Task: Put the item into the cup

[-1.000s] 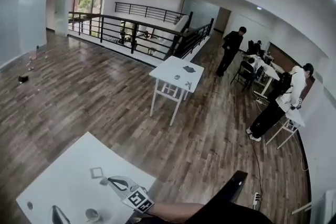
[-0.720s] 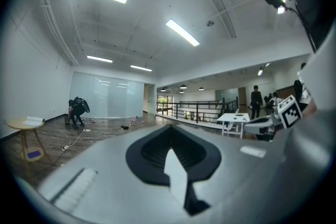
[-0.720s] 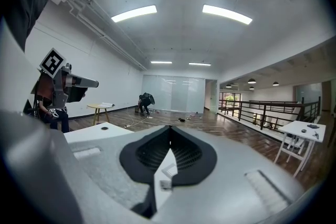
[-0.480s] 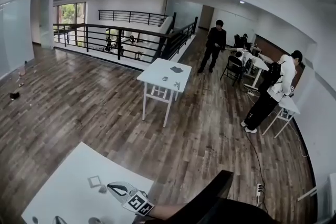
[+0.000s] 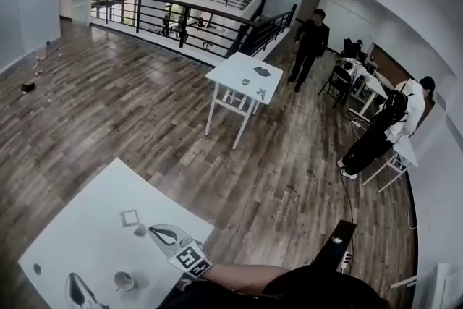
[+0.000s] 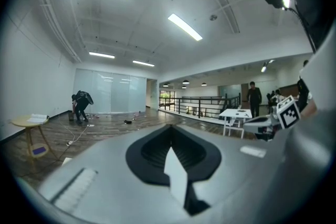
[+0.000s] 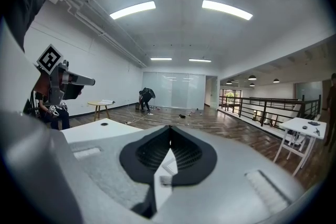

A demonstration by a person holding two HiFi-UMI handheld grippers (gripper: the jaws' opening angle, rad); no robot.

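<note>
On the white table [image 5: 79, 228] a small white cup [image 5: 124, 280] stands near the front edge. A small grey item [image 5: 140, 230] lies beside a flat white square [image 5: 130, 218] further back. My right gripper [image 5: 153, 230] is shut and empty, its tips just right of the grey item. In the right gripper view the jaws [image 7: 169, 128] meet, with the grey item [image 7: 166, 180] showing low in the gap. My left gripper [image 5: 71, 278] is at the bottom left, left of the cup. Its jaws [image 6: 169, 127] are shut on nothing.
A dark round spot [image 5: 36, 268] marks the table's left corner. A second white table [image 5: 239, 79] with small things stands mid-room on the wood floor. People stand at the right by desks. A black chair back [image 5: 336, 246] is at my right.
Only the head camera has swung, up and then back down. Both grippers keep their places over the table and stay shut.
</note>
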